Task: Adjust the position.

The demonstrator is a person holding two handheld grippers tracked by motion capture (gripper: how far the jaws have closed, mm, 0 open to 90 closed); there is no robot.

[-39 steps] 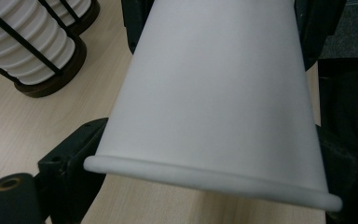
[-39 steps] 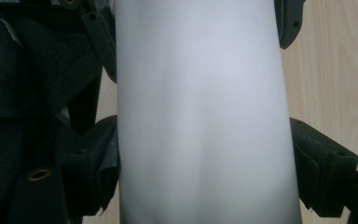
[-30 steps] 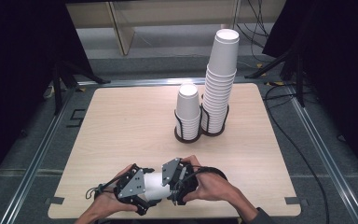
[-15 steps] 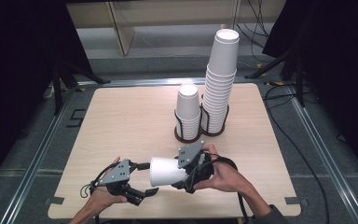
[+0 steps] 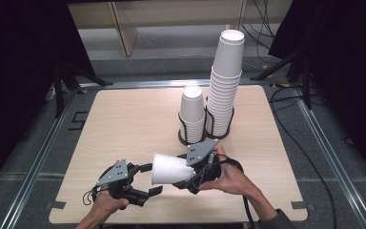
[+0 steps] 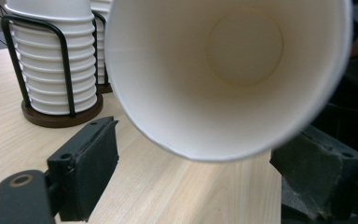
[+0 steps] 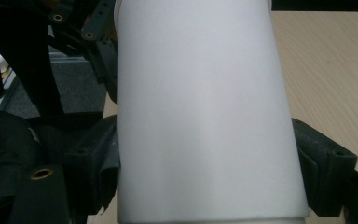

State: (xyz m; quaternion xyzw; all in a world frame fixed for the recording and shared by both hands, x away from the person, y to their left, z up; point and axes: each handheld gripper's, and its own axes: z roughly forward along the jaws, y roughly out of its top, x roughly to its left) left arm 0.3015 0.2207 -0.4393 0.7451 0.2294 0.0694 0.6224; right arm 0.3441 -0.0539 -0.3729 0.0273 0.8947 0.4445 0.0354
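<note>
Right gripper clamped on a single white paper cup, jaws pressing the cup's two sides in the right gripper view, cup lying sideways above the near part of the desk, open mouth facing the left gripper. Left gripper jaws apart, nothing between the pads; they've just been closing, and in the left gripper view the cup's rim sits just above and between the two black jaws, not touching either as far as I can tell. Inside of cup empty, round bottom visible. Left gripper low over the near desk edge, just left of the cup mouth, held by the person's left hand; right hand wraps the right gripper. Farther back on the desk, two black wire holders on dark round bases: short cup stack on the left, tall cup stack just beside it on the right, both upright, well apart from the held cup
</note>
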